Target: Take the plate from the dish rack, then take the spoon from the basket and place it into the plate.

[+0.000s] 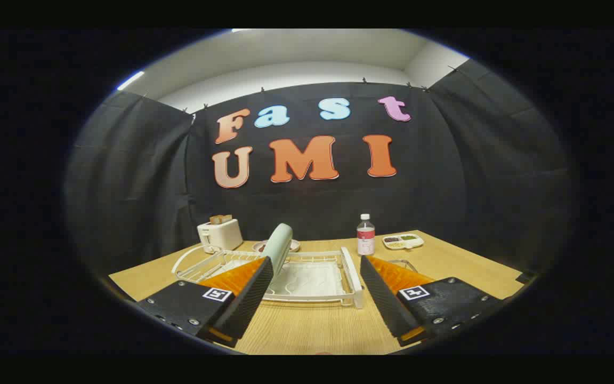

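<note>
The gripper [316, 266] gapes wide and empty before the dish rack [352, 277], plate [278, 247] standing upright in it

Beyond the rack, a white toaster [220, 233], a water bottle [365, 236] and a divided snack tray [403, 241].

dim booth lit from ceiling lights above, edges bent by fisheye, focus soft.

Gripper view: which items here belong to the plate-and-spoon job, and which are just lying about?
Job: plate standing upright in the dish rack; open gripper, holding nothing.
Bystanders: toaster, water bottle, divided snack tray, small dish behind the rack.
</note>
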Motion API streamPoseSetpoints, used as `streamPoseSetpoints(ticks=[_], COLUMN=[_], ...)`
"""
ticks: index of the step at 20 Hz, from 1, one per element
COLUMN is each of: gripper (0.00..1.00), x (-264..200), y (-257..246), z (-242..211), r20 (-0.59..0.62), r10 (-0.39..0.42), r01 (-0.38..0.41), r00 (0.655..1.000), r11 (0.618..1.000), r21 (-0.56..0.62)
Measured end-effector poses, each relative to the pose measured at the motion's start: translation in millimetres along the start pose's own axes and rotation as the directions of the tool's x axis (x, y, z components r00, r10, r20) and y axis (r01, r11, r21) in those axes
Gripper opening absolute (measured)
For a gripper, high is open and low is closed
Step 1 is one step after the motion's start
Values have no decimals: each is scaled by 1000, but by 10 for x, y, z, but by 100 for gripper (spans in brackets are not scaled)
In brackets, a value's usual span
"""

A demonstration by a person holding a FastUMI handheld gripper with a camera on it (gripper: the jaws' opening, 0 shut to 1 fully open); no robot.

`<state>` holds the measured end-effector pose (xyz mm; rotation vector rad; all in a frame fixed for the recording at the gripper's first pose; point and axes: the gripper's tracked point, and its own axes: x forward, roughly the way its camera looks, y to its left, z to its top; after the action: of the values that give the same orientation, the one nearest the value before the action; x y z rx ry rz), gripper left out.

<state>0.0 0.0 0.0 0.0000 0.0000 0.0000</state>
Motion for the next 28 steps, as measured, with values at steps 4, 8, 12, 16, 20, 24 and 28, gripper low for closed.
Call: streamPoseSetpoints(ticks=[4,8,12,16,20,24,28], gripper=[98,98,98,98,98,98,98], x=[68,98,152,238,444,773,1161], y=[-22,9,45,124,187,369,577], z=[24,39,15,26,100,172,79], r20=[2,-5,-8,-20,-33,-67,-137], r10=[-8,6,10,31,29,49,74], r01=[8,-6,-10,-31,-30,-50,-71], r00=[1000,1000,1000,999,999,997,988], r11=[999,1000,999,999,999,999,997], r21=[-35,-18,-47,-28,-32,-9,28])
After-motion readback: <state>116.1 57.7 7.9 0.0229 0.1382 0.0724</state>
